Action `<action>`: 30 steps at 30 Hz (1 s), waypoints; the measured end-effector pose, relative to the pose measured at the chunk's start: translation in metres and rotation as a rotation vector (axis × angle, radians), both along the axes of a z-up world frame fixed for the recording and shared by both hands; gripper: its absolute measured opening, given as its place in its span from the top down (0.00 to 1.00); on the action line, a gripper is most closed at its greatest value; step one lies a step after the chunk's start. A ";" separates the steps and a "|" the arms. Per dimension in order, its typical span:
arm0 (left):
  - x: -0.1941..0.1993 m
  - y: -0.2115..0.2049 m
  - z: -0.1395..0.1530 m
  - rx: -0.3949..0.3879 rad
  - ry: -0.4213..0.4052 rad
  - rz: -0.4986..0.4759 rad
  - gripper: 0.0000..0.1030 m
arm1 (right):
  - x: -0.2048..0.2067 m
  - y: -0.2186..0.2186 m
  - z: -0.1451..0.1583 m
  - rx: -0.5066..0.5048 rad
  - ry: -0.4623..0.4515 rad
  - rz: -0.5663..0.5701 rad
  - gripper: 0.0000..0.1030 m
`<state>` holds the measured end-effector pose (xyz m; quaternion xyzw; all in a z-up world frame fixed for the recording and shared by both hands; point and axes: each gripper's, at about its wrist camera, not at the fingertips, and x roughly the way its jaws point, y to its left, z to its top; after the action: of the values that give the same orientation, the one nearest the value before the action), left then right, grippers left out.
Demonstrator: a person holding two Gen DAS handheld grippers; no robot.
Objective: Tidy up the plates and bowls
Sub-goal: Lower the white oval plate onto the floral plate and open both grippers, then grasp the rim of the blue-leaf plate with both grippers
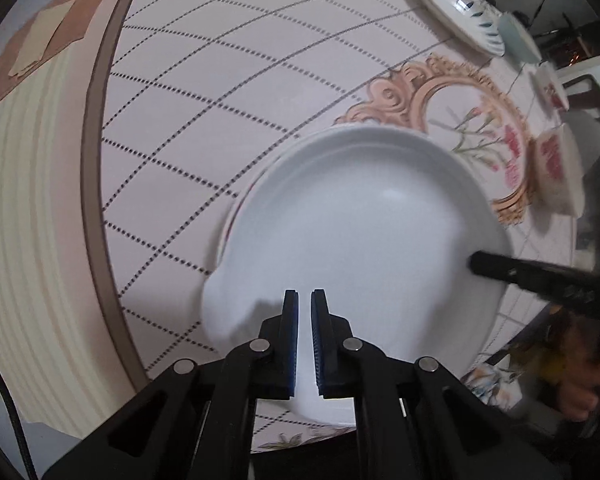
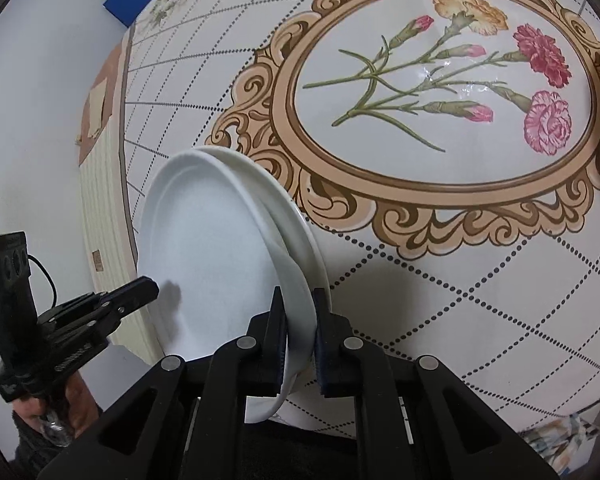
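Two white plates [image 2: 220,248], glazed, slick and breakable, lower left of frame. Right gripper [image 2: 300,336] pinches the rim. Left gripper [image 1: 304,336] looks nearly closed, probably empty.

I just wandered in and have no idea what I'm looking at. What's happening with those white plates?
A person holds a gripper tool in each hand. The right gripper pinches the rim of a white plate, holding it tilted over a second white plate on the flowered tablecloth. The left gripper, fingers nearly shut with nothing between them, hovers over the plate. A blue-patterned plate sits at the far side.
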<state>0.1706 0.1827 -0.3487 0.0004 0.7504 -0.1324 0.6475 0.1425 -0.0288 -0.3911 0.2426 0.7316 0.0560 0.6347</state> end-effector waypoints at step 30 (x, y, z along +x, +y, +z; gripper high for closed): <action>0.002 0.007 0.064 0.112 -0.190 0.037 0.07 | 0.000 0.055 0.086 -0.424 -0.138 0.217 0.00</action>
<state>0.1726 0.1898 -0.2851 0.0352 0.6917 -0.0774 0.7172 0.1427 0.0262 -0.3046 0.0198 0.7036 -0.0145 0.7101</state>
